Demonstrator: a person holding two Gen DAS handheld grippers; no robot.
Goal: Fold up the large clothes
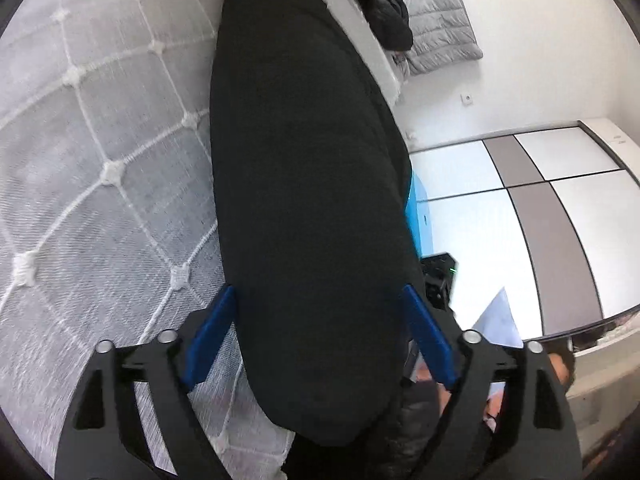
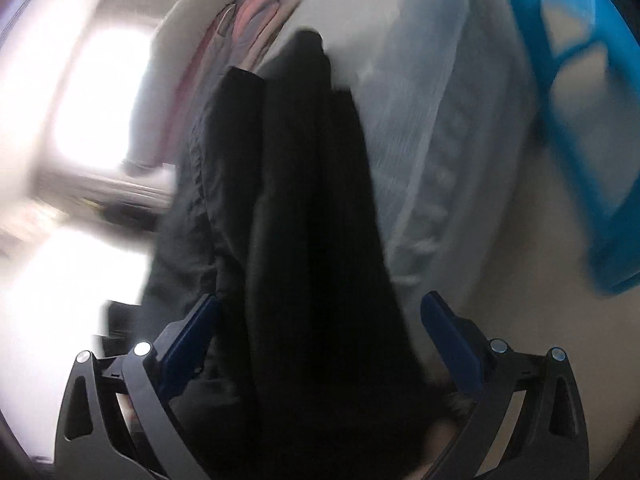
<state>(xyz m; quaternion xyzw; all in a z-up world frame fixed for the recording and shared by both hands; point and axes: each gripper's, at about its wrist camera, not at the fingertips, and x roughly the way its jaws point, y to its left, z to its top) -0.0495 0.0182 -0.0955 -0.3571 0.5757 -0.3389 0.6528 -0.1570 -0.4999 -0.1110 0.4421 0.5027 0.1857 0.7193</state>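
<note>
Left gripper point(image 1: 320, 332): jaws spread wide, blue pads point(image 1: 210, 340) standing clear on either side of the dark fabric between them, no visible pressing. Gripper points forward and downward.

Right gripper point(image 2: 320, 340): jaws likewise wide apart, blue pads point(image 2: 452, 344) not visibly clamping; picture blurred. Pointing forward and down.

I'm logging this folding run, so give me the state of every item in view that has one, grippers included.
left gripper: jaws wide, black garment between them, grip unclear.
right gripper: jaws wide, dark cloth between them, view blurred.
black garment: bundled long, lying on the quilted bedding.
grey puffer jacket: spread flat.
dark clothes: crumpled in a heap.
blue basket: blurred, contents not visible.
wardrobe doors: closed.
</note>
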